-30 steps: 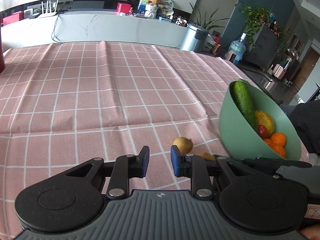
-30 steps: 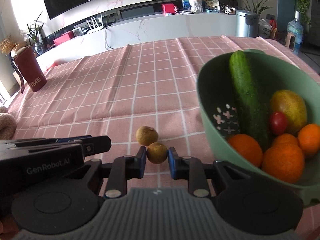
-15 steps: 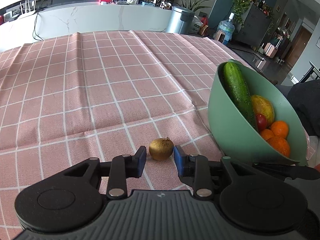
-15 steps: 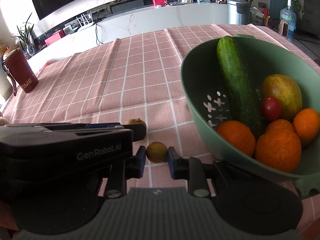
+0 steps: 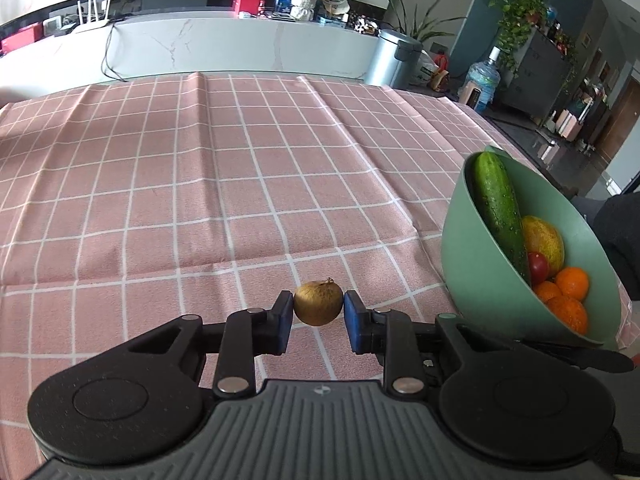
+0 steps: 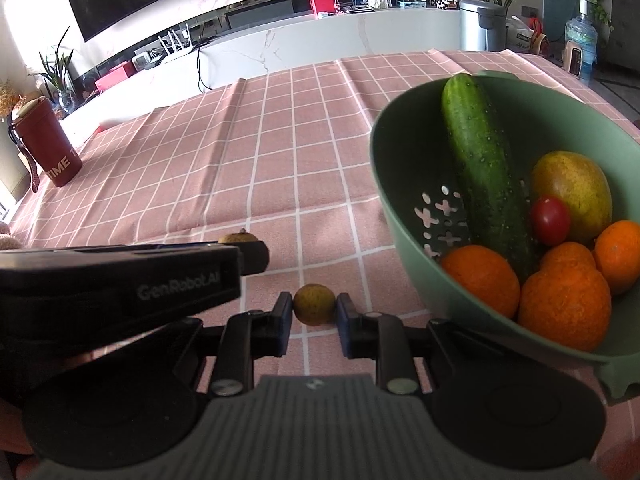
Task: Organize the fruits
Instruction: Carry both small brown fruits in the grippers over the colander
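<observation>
My left gripper is shut on a small brown round fruit, held between its blue pads just above the pink checked cloth. My right gripper is shut on a second small brown fruit. The left gripper's body shows in the right wrist view at the left, with the top of its fruit visible. A green bowl stands at the right and holds a cucumber, a mango, a small tomato and several oranges.
A red tumbler stands at the far left of the table. The pink checked tablecloth stretches away in front. The table's right edge lies just past the bowl. A white counter runs behind the table.
My left gripper swung right onto the brown fruit and closed on it. My right gripper stayed around its fruit and closed its pads against it, beside the bowl.
</observation>
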The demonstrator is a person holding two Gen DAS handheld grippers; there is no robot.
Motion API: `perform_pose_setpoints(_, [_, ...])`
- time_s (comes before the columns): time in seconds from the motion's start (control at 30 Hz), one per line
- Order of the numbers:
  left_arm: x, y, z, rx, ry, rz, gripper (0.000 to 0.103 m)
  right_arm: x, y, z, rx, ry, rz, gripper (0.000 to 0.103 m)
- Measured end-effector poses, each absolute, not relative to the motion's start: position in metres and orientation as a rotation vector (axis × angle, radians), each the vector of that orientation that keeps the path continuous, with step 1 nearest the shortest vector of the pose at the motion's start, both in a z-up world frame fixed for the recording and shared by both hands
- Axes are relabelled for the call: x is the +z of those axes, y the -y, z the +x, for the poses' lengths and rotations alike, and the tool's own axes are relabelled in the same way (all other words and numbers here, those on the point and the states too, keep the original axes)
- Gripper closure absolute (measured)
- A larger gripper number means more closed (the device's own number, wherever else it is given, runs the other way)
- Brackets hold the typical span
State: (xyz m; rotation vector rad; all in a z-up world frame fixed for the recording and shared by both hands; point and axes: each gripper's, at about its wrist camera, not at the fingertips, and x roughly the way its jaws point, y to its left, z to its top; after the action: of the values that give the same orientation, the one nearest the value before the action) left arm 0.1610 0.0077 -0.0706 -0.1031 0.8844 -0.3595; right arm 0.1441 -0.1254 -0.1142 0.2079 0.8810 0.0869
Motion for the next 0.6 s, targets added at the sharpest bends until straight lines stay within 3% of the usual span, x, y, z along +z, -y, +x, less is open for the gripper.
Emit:
perform_pose_setpoints(0.23, [-0.051, -0.016, 0.143, -0.261, -0.865, -0.109, 0.073, -0.101, 0.128, 0.131, 0.176, -0.845, 0.241, 0.085])
perform_pose_setpoints(0.6, [-0.008, 0.016, 0.105, -0.208, -0.803, -0.140, 0.073, -0.035, 0.172, 0.087, 0.209, -0.723, 0.155, 0.085])
